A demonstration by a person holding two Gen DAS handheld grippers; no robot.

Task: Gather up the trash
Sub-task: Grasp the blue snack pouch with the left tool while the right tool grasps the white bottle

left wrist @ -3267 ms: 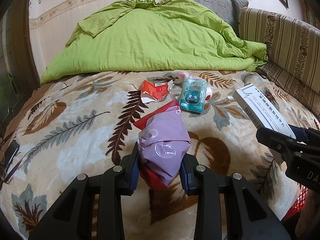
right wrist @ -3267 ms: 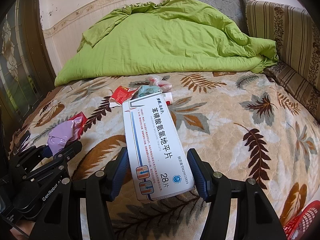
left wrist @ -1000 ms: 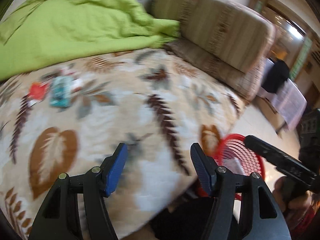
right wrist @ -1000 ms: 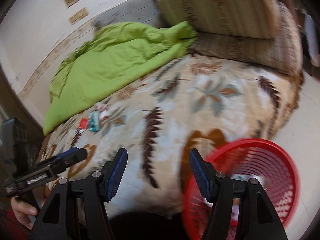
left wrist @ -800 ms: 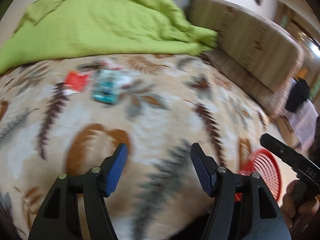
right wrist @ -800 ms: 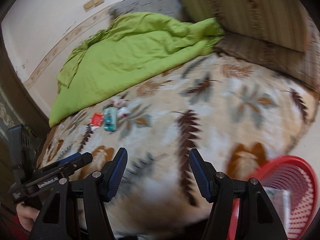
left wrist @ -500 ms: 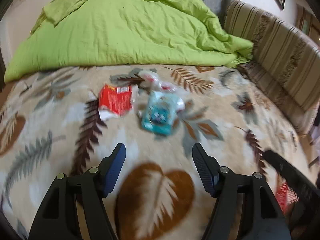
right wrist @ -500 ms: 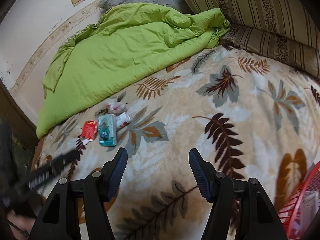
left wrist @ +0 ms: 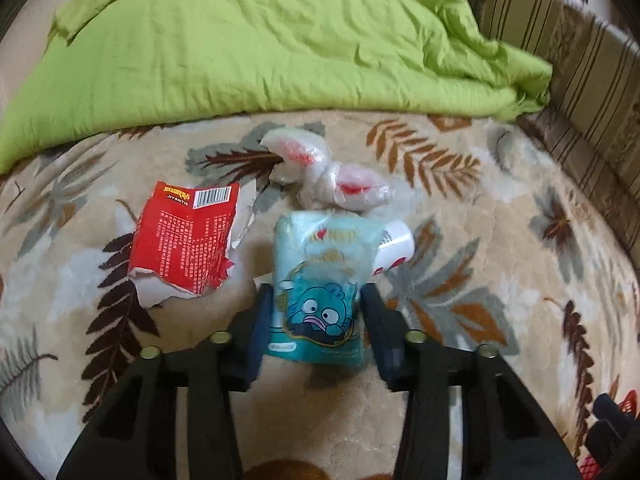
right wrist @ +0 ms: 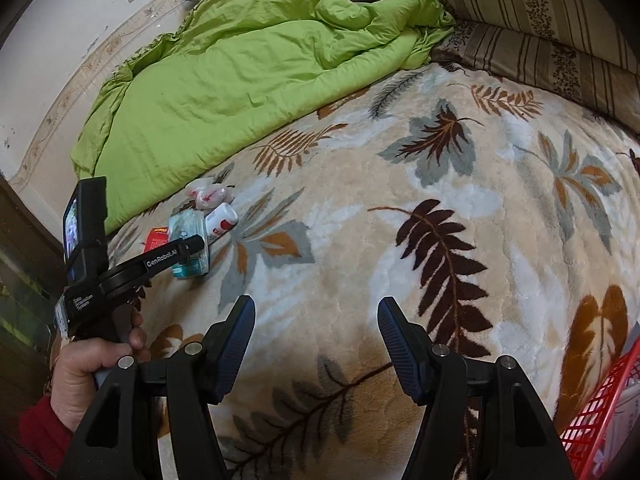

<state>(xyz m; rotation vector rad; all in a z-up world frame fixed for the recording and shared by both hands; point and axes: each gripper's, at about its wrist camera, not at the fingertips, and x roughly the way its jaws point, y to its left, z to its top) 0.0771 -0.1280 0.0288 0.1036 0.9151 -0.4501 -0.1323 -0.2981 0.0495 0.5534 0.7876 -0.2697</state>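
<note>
On the bed [right wrist: 440, 184], spread with a leaf-patterned blanket, a small cluster of trash is seen just near of the green quilt [left wrist: 260, 36]. The left tool [left wrist: 318, 312] is set around the near end of a teal cartoon packet [left wrist: 320, 284], with one finger at each side; the jaws are parted, and whether the pads already touch the packet cannot be told. Just left of the packet lies a torn red wrapper [left wrist: 184, 248], a crumpled clear plastic bag [left wrist: 324, 176] is found just beyond it, and a small white tube [left wrist: 394, 246] rests against its right side.

The right tool [right wrist: 316, 336] is held wide open and empty above bare blanket, well apart from the cluster. A red basket [right wrist: 600, 412] is glimpsed at the near right edge of the right wrist view, off the side of the bed.

The step in hand is judged to be the pickup of the teal packet. A closing of the left jaws on its sides is called for next, then a lift clear of the tube and a carry rightward to the basket. The packet looks soft, so some crumpling in the grip is likely.
</note>
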